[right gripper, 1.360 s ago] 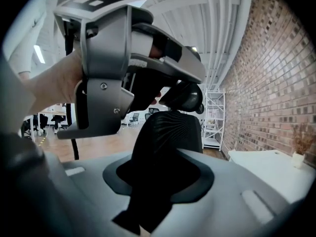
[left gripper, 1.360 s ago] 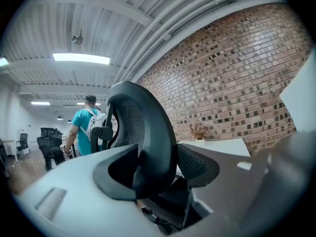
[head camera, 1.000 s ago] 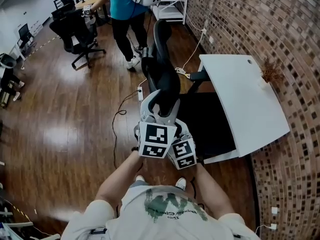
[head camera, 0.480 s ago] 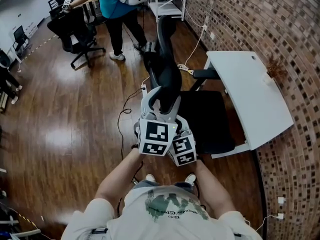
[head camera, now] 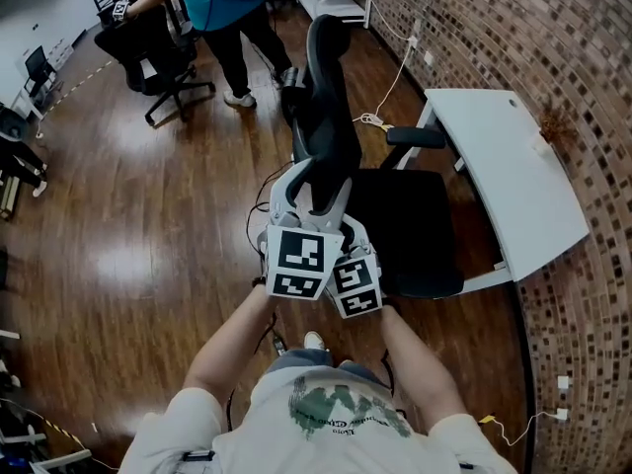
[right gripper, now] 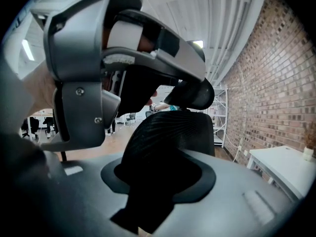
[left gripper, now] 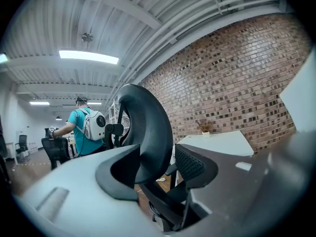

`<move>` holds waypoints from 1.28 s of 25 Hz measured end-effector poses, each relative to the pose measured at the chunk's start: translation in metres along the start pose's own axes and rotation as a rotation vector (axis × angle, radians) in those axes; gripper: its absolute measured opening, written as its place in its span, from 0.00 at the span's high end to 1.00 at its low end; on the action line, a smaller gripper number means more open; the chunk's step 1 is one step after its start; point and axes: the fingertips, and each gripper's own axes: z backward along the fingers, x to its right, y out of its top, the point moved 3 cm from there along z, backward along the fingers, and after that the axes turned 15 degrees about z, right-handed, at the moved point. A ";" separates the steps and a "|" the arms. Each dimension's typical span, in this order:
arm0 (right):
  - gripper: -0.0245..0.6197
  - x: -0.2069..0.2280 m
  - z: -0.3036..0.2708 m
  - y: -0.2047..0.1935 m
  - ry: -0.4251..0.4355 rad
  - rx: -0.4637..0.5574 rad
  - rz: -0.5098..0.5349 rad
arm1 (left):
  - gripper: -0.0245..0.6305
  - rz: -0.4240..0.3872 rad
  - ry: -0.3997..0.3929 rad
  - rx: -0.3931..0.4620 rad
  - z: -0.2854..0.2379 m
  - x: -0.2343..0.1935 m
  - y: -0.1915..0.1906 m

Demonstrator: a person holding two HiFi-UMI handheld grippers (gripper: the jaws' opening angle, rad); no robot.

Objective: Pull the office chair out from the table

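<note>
- office chair [head camera: 405, 230] just beside the white table [head camera: 513, 191], seat's far edge tucked under the tabletop rim, backrest on the side away from the table
- left gripper [left gripper: 158, 168] clamped on the backrest edge, a pad pressing each side
- right gripper [right gripper: 158, 177] beside it, also on the backrest's side away from the table; jaws have just been opening, backrest between them, grip slack
</note>
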 end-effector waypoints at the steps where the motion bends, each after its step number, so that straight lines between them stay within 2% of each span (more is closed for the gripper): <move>1: 0.70 -0.003 -0.003 0.001 0.002 -0.004 0.003 | 0.59 0.003 0.007 -0.003 0.003 -0.003 0.000; 6: 0.68 -0.026 -0.016 0.008 0.014 -0.010 0.014 | 0.59 0.008 0.056 0.003 0.023 -0.025 -0.004; 10: 0.68 -0.052 -0.018 0.019 0.055 -0.010 -0.009 | 0.61 0.010 0.093 -0.007 0.040 -0.040 -0.006; 18: 0.68 -0.090 -0.021 0.039 0.092 0.016 0.008 | 0.61 0.004 0.117 -0.045 0.074 -0.062 -0.005; 32: 0.68 -0.180 -0.038 0.070 0.085 0.031 -0.001 | 0.61 -0.004 0.055 -0.004 0.159 -0.122 -0.005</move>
